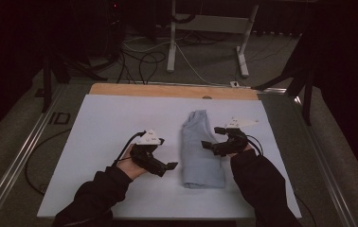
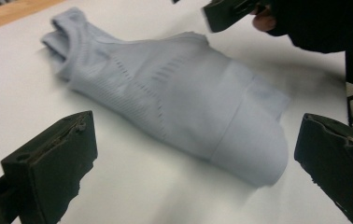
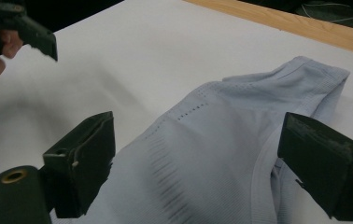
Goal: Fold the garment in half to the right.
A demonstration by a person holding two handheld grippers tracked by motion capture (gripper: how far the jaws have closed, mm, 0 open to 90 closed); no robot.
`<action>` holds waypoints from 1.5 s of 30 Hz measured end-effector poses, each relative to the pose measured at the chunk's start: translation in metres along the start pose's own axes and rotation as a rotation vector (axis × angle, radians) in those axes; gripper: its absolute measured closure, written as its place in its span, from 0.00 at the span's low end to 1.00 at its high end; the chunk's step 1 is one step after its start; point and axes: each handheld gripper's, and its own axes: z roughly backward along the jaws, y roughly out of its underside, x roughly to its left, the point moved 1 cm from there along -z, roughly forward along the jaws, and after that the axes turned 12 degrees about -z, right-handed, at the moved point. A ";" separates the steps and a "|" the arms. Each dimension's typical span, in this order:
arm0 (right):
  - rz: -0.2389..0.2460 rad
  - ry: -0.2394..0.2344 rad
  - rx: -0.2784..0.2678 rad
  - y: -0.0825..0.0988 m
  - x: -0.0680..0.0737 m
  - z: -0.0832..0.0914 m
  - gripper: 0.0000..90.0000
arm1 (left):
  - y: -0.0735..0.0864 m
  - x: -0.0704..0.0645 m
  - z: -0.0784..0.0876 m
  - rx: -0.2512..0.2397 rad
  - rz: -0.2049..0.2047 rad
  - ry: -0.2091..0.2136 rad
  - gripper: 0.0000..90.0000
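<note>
Folded garment lies between left hand-held gripper (jaws apart) and, seemingly touching, the right.

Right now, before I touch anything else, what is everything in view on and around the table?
folded garment: one, pale blue, right of centre on the sheet, lying lengthwise away from the person.
white sheet: one, covers most of the table.
wooden table edge: one strip, tan, along the far side.
white frame legs: one stand, on the floor beyond the table.
cables: several, black and white, on the floor.
left tongs: one, black, open, left of the garment, not touching it.
right tongs: one, black, open, over the garment's right edge.
sleeves: two, black.
</note>
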 end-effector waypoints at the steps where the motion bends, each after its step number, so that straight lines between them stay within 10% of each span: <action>1: 0.000 -0.010 -0.007 0.001 0.000 0.001 0.12 | 0.004 0.002 0.004 -0.002 0.004 -0.008 0.00; 17: -0.027 -0.015 -0.083 0.029 -0.006 0.029 0.12 | 0.065 0.013 0.058 -0.008 0.024 -0.120 0.00; 45: -0.107 0.145 -0.093 0.095 -0.012 0.066 0.12 | 0.149 -0.002 0.122 0.008 0.169 -0.257 0.00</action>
